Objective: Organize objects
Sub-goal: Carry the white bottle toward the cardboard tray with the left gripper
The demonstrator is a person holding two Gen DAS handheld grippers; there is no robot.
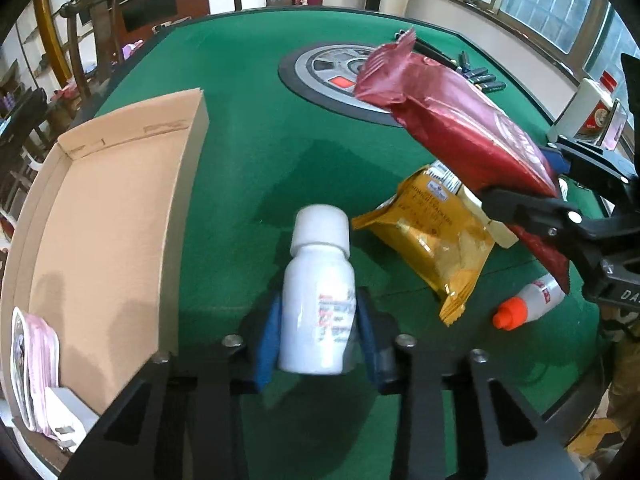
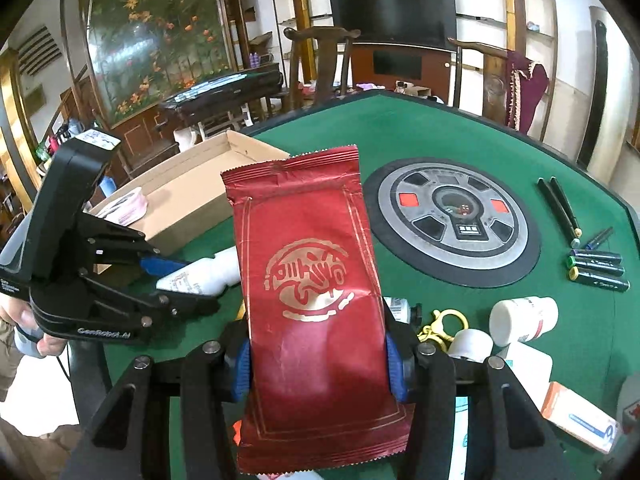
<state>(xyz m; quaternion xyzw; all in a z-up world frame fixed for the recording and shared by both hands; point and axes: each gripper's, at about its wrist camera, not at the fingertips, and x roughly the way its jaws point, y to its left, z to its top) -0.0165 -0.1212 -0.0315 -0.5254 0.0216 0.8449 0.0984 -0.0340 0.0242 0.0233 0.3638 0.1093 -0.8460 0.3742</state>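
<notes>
Step in hand, as judged: both items lifted, transfer to the box (image 1: 112, 216) pending.

Left gripper (image 1: 318, 334): jaws clamped on the white bottle (image 1: 318, 300), blue pads on both sides of the body, cap pointing away. The bottle is held above the green table (image 1: 248, 92), just right of the box's near wall.

Right gripper (image 2: 318, 364): jaws clamped across the lower part of the red pouch (image 2: 308, 292); the pouch stands up and forward from the pads, top seal free. In the left view it is held above the yellow packet (image 1: 430, 240), which lies flat on the felt.

Box: open top, low walls, mostly bare floor; a pink-white pack (image 1: 34, 364) sits at the near end.

Next move, as judged: the bottle is to be carried left over the box wall and let go on bare floor; the wall must be cleared first. The pouch follows, and being long and floppy, its free end may catch the rim.

Room: the felt between box and centre disc (image 2: 452, 220) is open. The two grippers are near each other, so crossing paths is a collision risk. The table's right side is crowded: glue bottle (image 1: 528, 306), markers (image 2: 596, 268), white jars (image 2: 524, 320), yellow clip (image 2: 442, 326).
</notes>
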